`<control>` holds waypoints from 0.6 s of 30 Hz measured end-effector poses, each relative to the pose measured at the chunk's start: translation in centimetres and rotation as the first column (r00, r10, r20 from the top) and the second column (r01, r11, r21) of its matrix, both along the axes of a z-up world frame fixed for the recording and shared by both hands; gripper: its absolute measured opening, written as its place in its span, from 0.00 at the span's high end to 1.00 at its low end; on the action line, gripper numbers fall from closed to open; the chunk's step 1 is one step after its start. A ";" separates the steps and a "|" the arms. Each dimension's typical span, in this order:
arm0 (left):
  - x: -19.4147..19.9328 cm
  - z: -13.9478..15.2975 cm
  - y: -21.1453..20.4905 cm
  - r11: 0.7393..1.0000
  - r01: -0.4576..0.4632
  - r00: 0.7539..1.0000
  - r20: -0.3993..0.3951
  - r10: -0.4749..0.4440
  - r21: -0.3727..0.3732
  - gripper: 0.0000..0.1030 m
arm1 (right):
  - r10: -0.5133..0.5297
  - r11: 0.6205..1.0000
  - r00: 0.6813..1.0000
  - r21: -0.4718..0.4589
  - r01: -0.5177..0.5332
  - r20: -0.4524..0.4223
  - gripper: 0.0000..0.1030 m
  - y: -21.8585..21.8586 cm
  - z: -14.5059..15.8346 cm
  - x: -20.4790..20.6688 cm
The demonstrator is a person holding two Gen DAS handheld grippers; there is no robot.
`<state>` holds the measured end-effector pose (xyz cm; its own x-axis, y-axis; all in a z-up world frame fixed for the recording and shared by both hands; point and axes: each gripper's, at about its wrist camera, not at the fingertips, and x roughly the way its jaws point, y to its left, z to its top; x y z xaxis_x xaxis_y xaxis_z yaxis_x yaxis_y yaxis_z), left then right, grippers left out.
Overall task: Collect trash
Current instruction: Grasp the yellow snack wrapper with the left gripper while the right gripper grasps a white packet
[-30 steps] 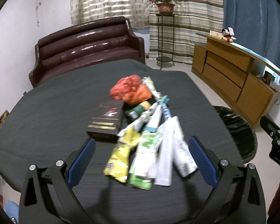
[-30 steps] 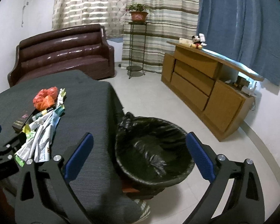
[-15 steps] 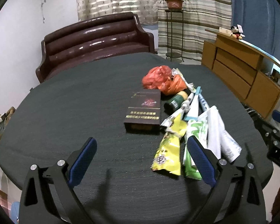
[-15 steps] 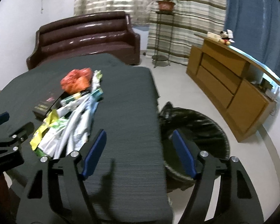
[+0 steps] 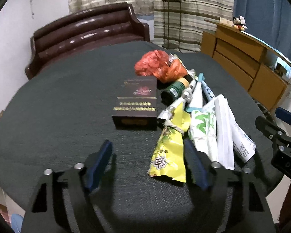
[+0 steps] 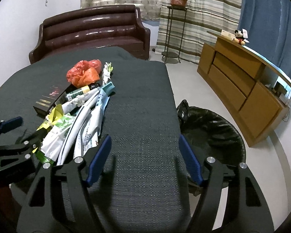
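A pile of trash lies on the dark table [image 5: 58, 101]: a yellow snack wrapper [image 5: 169, 153], white and green wrappers [image 5: 209, 128], a green bottle [image 5: 174, 90], a red-orange plastic bag [image 5: 159, 66] and a dark box [image 5: 137, 101]. My left gripper [image 5: 148, 161] is open and empty, low over the table, just short of the yellow wrapper. My right gripper [image 6: 145, 155] is open and empty over bare tablecloth, right of the pile [image 6: 73, 116]. A black-lined trash bin [image 6: 211, 130] stands on the floor right of the table.
A brown sofa [image 5: 87, 36] stands behind the table. A wooden sideboard [image 6: 242, 85] runs along the right wall. A plant stand [image 6: 174, 29] is by the striped curtains. The right gripper shows at the right edge of the left wrist view [image 5: 279, 141].
Both grippers have narrowed their opening. The left view has shifted left and closer to the table, the pile now right of centre. The right gripper has swung left from the bin over the table.
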<state>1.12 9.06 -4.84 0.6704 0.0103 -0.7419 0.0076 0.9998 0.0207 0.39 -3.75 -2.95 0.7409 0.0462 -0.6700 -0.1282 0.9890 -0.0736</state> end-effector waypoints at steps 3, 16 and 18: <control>0.2 0.0 0.1 1.000 0.000 1.000 -0.003 0.000 -0.019 0.38 | 0.002 1.000 1.000 0.003 -0.002 -0.005 0.32 0.0 -0.2 0.2; -0.4 0.5 -0.1 0.994 0.077 0.997 0.001 -0.077 -0.077 0.73 | 0.013 1.000 1.000 0.012 -0.012 -0.011 0.32 0.3 -0.4 0.3; -0.8 0.9 0.1 0.995 0.066 0.998 0.015 -0.066 -0.072 0.73 | 0.021 1.000 1.000 0.012 -0.020 -0.010 0.32 0.7 -0.4 0.3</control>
